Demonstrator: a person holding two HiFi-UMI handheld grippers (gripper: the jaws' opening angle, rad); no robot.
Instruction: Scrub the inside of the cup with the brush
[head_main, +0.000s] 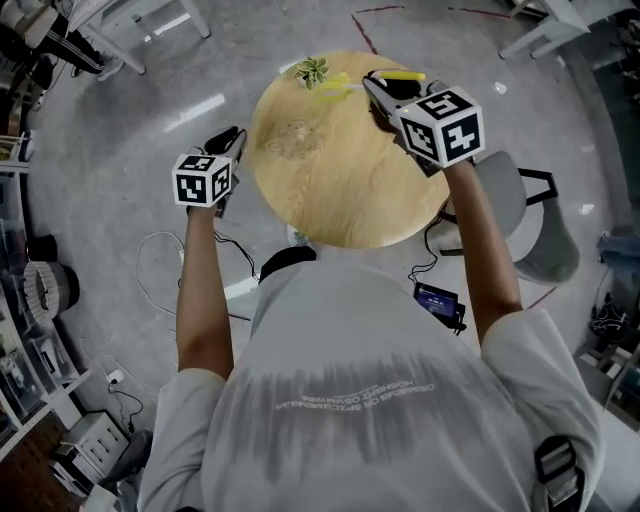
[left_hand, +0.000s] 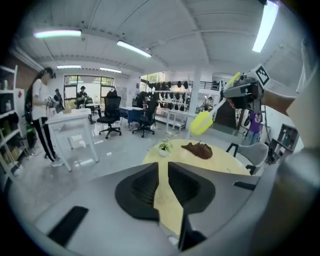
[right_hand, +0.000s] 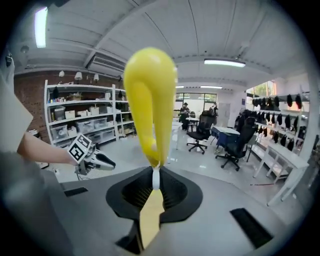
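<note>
1. While the head view looks steeply down on the round wooden table (head_main: 340, 190), it shows both tools from above. The left hand-held gripper (head_main: 233, 137) is beside the table's left edge and the right hand-held gripper (head_main: 376, 86) is over its far right part. The jaws are too small there to read.
2. The left gripper view settles that side. The left hand-held gripper (left_hand: 163, 168) has its jaws a narrow way apart with nothing between them, and only the table (left_hand: 225, 162) shows through the gap.
3. The right gripper view shows the right hand-held gripper (right_hand: 154, 176) closed on the white stem of the yellow brush (right_hand: 150, 100), whose looped head rises straight out of the jaws.
4. Each gripper view also catches the other tool. The brush (left_hand: 201, 123) hangs in the air above the table, and the left hand-held gripper (right_hand: 107, 163) is off to the side.
5. Only the left gripper view shows a brown crumpled thing (left_hand: 200, 150) on the table near the small plant (left_hand: 164, 146).
6. Only the head view shows a faint see-through shape (head_main: 290, 138) on the table left of centre. Whether it is the cup I cannot tell.
</note>
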